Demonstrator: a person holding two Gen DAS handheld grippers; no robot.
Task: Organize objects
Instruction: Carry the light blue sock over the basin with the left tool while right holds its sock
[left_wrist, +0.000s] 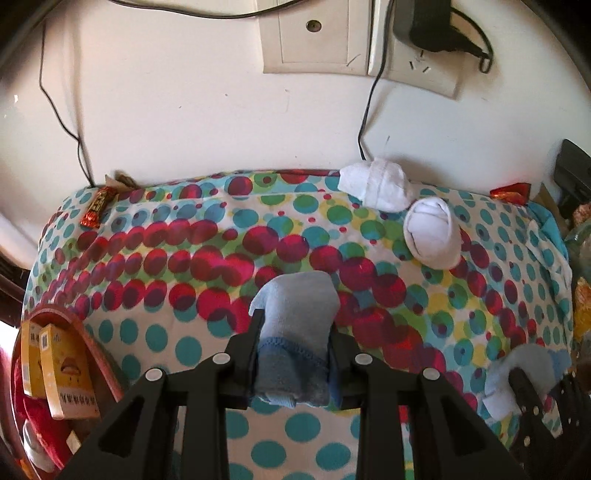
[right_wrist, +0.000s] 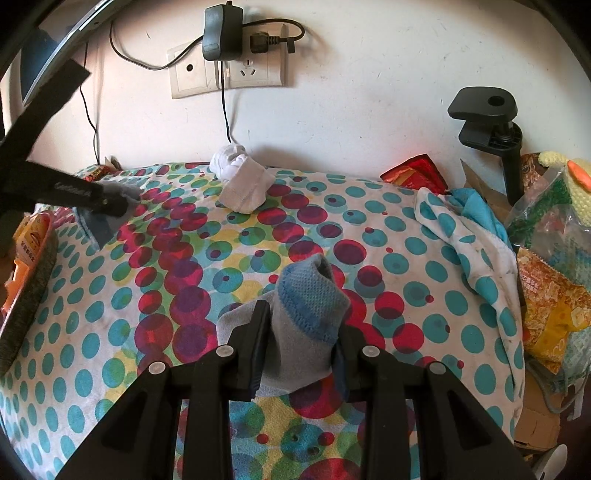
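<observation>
My left gripper is shut on a light blue sock and holds it just above the dotted cloth. In the right wrist view that same gripper shows at the far left with the sock hanging from it. My right gripper is shut on a grey sock with blue bands, which rests low over the cloth. Two rolled white socks lie at the back of the cloth near the wall; the right wrist view shows them as one white bundle.
A round tray holding yellow boxes sits at the left edge. A wrapped candy lies at the back left. Snack bags, a black clamp and bunched cloth crowd the right. Cables hang from wall sockets.
</observation>
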